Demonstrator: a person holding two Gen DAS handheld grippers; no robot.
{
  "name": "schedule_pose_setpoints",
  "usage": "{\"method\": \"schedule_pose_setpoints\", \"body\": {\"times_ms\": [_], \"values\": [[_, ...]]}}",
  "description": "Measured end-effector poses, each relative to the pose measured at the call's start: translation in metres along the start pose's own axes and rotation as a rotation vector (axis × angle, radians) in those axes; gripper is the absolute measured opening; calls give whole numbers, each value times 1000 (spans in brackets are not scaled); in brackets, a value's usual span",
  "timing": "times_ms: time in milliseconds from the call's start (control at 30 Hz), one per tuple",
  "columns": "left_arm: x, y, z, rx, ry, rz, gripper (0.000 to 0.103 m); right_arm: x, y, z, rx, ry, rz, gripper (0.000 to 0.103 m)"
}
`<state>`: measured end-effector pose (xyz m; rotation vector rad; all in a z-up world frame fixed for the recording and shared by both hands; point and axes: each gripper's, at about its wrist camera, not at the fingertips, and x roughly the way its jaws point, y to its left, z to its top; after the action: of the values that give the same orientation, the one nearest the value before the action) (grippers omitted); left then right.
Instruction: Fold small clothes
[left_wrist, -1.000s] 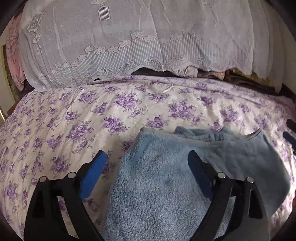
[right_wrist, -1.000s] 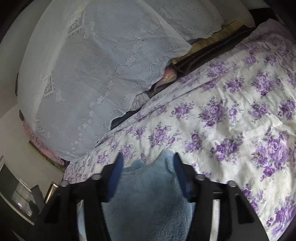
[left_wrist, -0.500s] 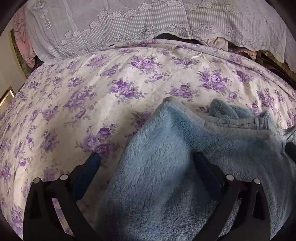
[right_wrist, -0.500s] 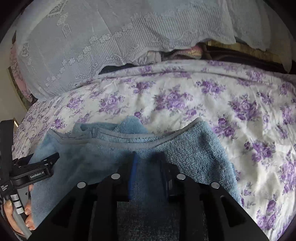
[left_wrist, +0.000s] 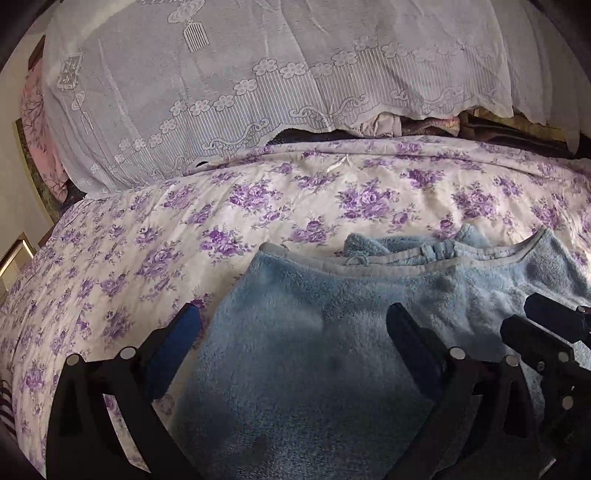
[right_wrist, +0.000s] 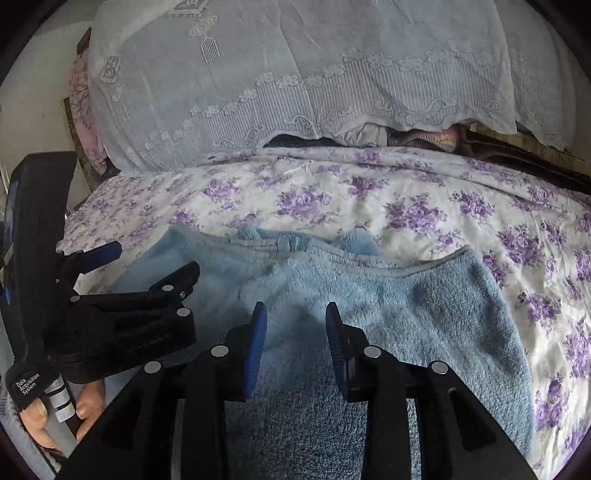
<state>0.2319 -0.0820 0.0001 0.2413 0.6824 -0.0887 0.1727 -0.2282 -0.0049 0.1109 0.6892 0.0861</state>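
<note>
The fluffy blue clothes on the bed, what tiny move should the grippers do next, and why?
Probably lower the wide-open left gripper onto the near edge of the blue garment and pinch it. The garment lies flat on the flowery bedspread, and neither gripper holds it; the right gripper is opening above it.

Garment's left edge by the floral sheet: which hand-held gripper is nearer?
Left. The left hand-held gripper straddles that edge of the blue fleece garment; the right hand-held gripper hovers over its middle, jaws opening.
</note>
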Motion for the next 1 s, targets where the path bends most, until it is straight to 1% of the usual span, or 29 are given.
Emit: {"method": "schedule_pose_setpoints", "body": {"times_ms": [33, 67, 100, 133, 333, 467, 567, 667, 767, 900, 1000], "values": [[8, -2, -2, 13, 32, 4, 98, 9, -3, -3, 8, 39, -3, 37], [17, -4, -6, 27, 66, 11, 98, 17, -6, -7, 19, 66, 5, 37], [24, -5, -9, 36, 92, 15, 99, 21, -7, -9, 23, 75, 12, 38], [27, -6, -10, 38, 99, 11, 99, 21, -8, -10, 25, 77, 17, 38], [17, -4, -10, 35, 59, 20, 99, 15, -9, -10, 38, 57, 29, 38], [5, 0, -8, 16, 16, 21, 99, -2, -12, -7, 58, 26, 39, 38], [-3, 4, -8, 0, 2, 13, 99, -20, -14, -5, 65, -14, 24, 38], [-10, 8, -12, -17, 5, 3, 99, -39, -19, -5, 85, -46, 24, 38], [-19, 10, -18, -25, 6, -3, 99, -53, -24, -11, 95, -67, 3, 38], [-29, 10, -28, -17, 12, 0, 99, -65, -36, -22, 133, -67, -11, 38], [-29, 12, -38, -16, 36, 10, 99, -66, -44, -30, 154, -54, -31, 38]]}}
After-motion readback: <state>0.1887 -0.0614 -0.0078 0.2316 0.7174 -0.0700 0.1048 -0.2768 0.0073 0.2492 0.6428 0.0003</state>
